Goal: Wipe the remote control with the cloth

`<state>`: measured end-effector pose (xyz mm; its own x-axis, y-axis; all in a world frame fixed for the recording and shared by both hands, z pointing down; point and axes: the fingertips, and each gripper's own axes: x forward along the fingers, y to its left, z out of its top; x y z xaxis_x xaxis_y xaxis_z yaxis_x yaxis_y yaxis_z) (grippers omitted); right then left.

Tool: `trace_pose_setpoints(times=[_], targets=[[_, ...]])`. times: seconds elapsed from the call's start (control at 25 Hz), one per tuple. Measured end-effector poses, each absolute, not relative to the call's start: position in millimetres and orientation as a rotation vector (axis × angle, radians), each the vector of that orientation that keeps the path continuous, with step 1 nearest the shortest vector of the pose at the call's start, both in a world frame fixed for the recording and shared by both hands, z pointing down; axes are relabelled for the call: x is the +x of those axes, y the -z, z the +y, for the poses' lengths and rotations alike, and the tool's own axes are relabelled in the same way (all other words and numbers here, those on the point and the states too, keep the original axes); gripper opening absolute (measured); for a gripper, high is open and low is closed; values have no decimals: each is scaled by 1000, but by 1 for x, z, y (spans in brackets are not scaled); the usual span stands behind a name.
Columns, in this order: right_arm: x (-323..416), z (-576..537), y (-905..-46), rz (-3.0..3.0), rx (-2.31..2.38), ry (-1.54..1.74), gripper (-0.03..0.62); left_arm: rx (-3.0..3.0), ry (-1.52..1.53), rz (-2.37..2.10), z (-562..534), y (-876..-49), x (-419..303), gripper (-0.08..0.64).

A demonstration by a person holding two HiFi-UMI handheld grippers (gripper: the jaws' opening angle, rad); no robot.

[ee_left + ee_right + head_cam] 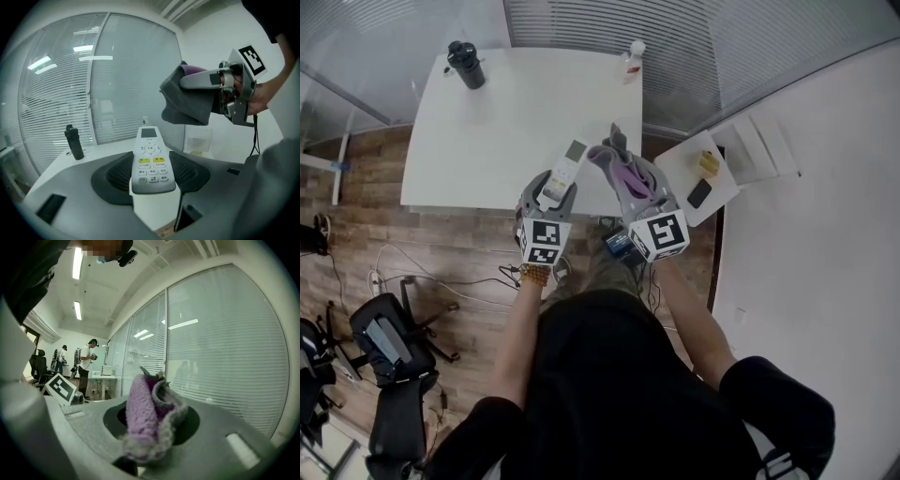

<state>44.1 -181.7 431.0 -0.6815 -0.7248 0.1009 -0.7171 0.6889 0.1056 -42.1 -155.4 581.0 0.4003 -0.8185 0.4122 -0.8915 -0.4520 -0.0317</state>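
Partly hidden remote control in left gripper, cloth bunched

Plastic, pile and wood grain
The remote control is smooth white plastic; the cloth is nubbly purple pile (grey at the edges); the table is matt white, with wood-grain floor at its 8 o'clock.

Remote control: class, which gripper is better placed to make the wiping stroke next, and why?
Right. The right gripper is shut on the cloth, raised beside the remote control; the left gripper clamps the remote control, so it can probably only hold it steady.
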Motion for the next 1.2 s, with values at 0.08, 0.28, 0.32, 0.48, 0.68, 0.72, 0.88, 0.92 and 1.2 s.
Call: trace_pose_setpoints(times=[0.08,0.28,0.32,0.48,0.68,0.72,0.88,0.92,1.2], targets=[[33,-175,-428,-2770,1162,98,72,2476,-542,-1546,-150,-568,-51,253],[14,-170,-419,-2782,1082,161,71,2532,-515,-1612,-142,-539,-58,253],[10,-170,-417,-2777,1059,179,71,2545,-517,-1625,-140,-534,-59,253],[-5,-175,-401,-2724,972,297,71,2590,-511,-1666,-134,-518,-60,253],[-23,-177,-392,-2671,889,359,71,2639,-484,-1710,-129,-498,-59,253],[-28,-174,-394,-2666,864,349,71,2646,-482,-1717,-128,-495,-59,253],[-44,-164,-404,-2672,729,240,71,2647,-486,-1736,-132,-487,-59,253],[-48,-160,-407,-2670,690,223,71,2645,-490,-1739,-133,-487,-60,253],[-77,-115,-416,-2596,396,277,71,2651,-535,-1765,-125,-488,-71,252]])
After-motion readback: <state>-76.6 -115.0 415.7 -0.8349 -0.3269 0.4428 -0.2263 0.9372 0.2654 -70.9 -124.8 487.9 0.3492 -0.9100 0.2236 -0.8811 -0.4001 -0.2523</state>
